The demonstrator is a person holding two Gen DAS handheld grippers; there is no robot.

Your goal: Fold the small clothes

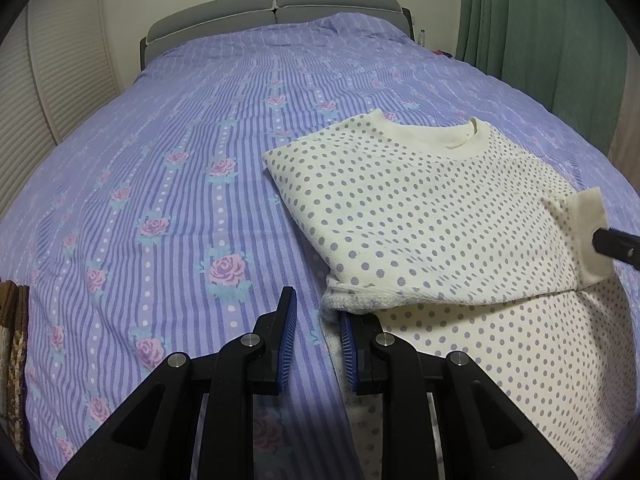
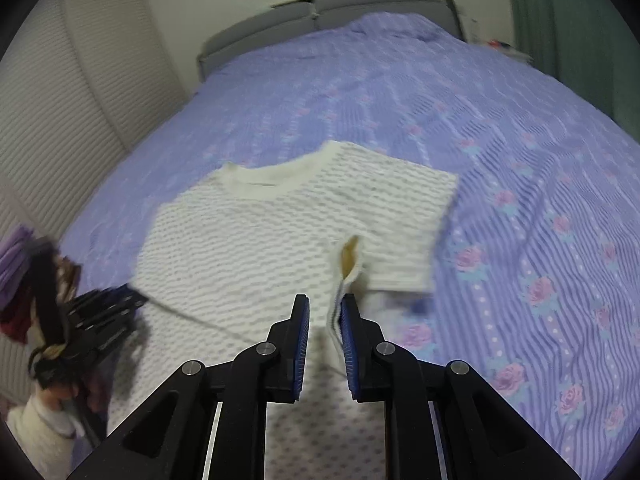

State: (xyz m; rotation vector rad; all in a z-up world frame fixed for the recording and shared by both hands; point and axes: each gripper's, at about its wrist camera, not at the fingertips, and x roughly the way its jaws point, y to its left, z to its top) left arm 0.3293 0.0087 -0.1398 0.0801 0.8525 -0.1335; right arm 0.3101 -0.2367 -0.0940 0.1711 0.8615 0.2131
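A cream shirt with grey dots (image 1: pixel 400 208) lies on the bed, its upper half folded over the lower. In the right wrist view the shirt (image 2: pixel 260 232) is blurred. My left gripper (image 1: pixel 316 308) rests at the fold's left corner, jaws slightly apart, with the hem edge against the right finger and bedspread showing in the gap. That left gripper (image 2: pixel 128 300) sits at the crease end, held by a hand in a white sleeve (image 2: pixel 44 420). My right gripper (image 2: pixel 325 308) is shut on the sleeve cuff (image 2: pixel 348 264). The cuff (image 1: pixel 580 236) stands lifted off the shirt at the right gripper (image 1: pixel 612 244).
The purple striped bedspread with roses (image 1: pixel 180 160) stretches wide to the left and beyond the shirt. A grey headboard (image 1: pixel 276 12) stands at the far end. Louvred doors (image 1: pixel 52 80) line the left side, a green curtain (image 1: pixel 540 20) the right. Clothes are piled at the left (image 2: pixel 16 272).
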